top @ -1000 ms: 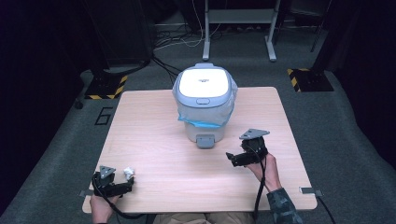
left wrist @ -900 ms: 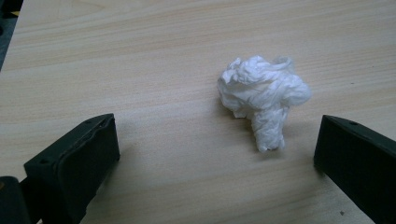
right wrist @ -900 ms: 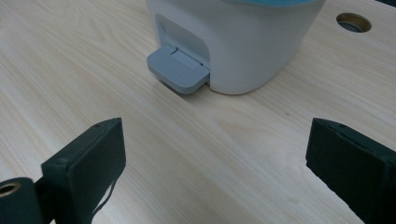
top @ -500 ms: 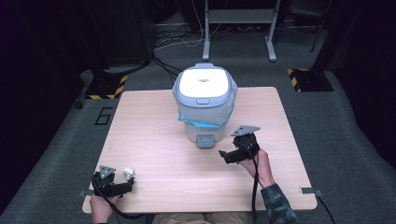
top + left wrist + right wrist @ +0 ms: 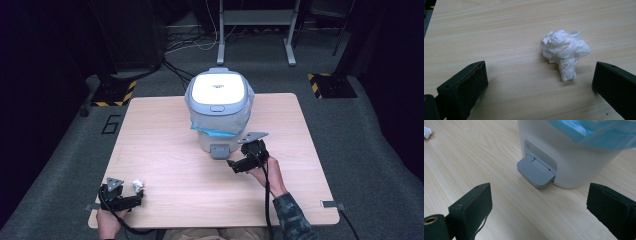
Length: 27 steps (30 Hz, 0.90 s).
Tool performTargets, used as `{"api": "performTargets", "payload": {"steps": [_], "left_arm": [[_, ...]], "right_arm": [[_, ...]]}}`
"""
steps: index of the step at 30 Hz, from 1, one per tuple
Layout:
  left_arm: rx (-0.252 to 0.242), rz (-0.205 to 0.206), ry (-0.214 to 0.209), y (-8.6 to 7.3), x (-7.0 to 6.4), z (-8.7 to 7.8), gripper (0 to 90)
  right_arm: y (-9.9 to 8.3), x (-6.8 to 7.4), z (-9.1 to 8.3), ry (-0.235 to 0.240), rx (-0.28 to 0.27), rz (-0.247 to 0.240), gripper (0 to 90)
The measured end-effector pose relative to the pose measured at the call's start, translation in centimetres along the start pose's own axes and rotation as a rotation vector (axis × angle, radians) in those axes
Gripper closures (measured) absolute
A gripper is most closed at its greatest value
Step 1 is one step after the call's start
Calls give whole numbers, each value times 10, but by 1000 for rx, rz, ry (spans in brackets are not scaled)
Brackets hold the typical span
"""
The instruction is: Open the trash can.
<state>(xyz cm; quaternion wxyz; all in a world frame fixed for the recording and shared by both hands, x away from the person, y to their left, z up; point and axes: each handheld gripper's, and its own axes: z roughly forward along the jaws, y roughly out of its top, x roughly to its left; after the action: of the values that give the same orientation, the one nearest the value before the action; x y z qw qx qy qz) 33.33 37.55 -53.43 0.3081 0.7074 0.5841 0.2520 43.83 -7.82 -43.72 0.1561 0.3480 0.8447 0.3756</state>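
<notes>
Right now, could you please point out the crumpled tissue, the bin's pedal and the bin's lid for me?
Crumpled tissue (image 5: pixel 564 51): left gripper view, middle of the wad.
Pedal (image 5: pixel 535 172): right gripper view, its ribbed top.
Lid (image 5: pixel 218 89): high view, centre of the white top.

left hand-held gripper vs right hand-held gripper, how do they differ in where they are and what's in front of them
The left hand-held gripper sits at the table's near left corner; the right hand-held gripper is farther in, close to the pedal bin. The left one faces a crumpled white tissue lying between its jaws, untouched; the right one faces the bin's grey pedal, which lies beyond its jaws. Both are open and hold nothing.
</notes>
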Motion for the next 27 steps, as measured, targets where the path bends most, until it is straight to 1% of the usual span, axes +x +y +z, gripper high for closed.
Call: {"api": "performTargets", "payload": {"steps": [1,2,5,6,7,8,9,10,11,12,13,14,15,16,18,19,20,21,22,23,24,25,26,27], "left_arm": [[0,0,0,0,0,0,0],[0,0,0,0,0,0,0],[0,0,0,0,0,0,0],[0,0,0,0,0,0,0],[0,0,0,0,0,0,0],[0,0,0,0,0,0,0],[0,0,0,0,0,0,0],[0,0,0,0,0,0,0],[0,0,0,0,0,0,0],[0,-1,0,0,0,0,0],[0,0,0,0,0,0,0],[0,0,0,0,0,0,0],[0,0,0,0,0,0,0],[0,0,0,0,0,0,0],[0,0,0,0,0,0,0],[0,0,0,0,0,0,0],[0,0,0,0,0,0,0],[0,0,0,0,0,0,0],[0,0,0,0,0,0,0],[0,0,0,0,0,0,0],[0,0,0,0,0,0,0],[0,0,0,0,0,0,0],[0,0,0,0,0,0,0],[0,0,0,0,0,0,0]], "right_arm": [[1,1,0,2,4,7,51],[2,1,2,3,-3,-2,53],[4,2,3,9,-3,-1,76],[5,3,4,7,-11,-13,162],[6,4,5,22,-15,-23,284],[6,5,7,21,-16,-29,349],[7,6,10,11,-15,-28,464],[7,6,12,6,-17,-35,521],[7,6,12,6,-17,-35,521],[7,7,16,-1,-28,-31,689],[7,8,18,-7,-37,-36,765],[7,9,19,-11,-44,-47,811],[7,9,19,-11,-44,-47,811],[7,11,25,-32,-59,-61,900],[7,13,29,-49,-66,-76,900],[8,14,32,-52,-60,-85,900],[8,15,34,-62,-63,-105,900],[9,17,36,-66,-66,-92,900],[9,17,38,-69,-69,-113,900],[9,17,38,-69,-69,-113,900],[10,19,40,-75,-69,-97,900],[11,19,44,-82,-70,-107,900],[11,20,45,-86,-70,-103,900],[11,21,48,-89,-72,-112,900]]}}
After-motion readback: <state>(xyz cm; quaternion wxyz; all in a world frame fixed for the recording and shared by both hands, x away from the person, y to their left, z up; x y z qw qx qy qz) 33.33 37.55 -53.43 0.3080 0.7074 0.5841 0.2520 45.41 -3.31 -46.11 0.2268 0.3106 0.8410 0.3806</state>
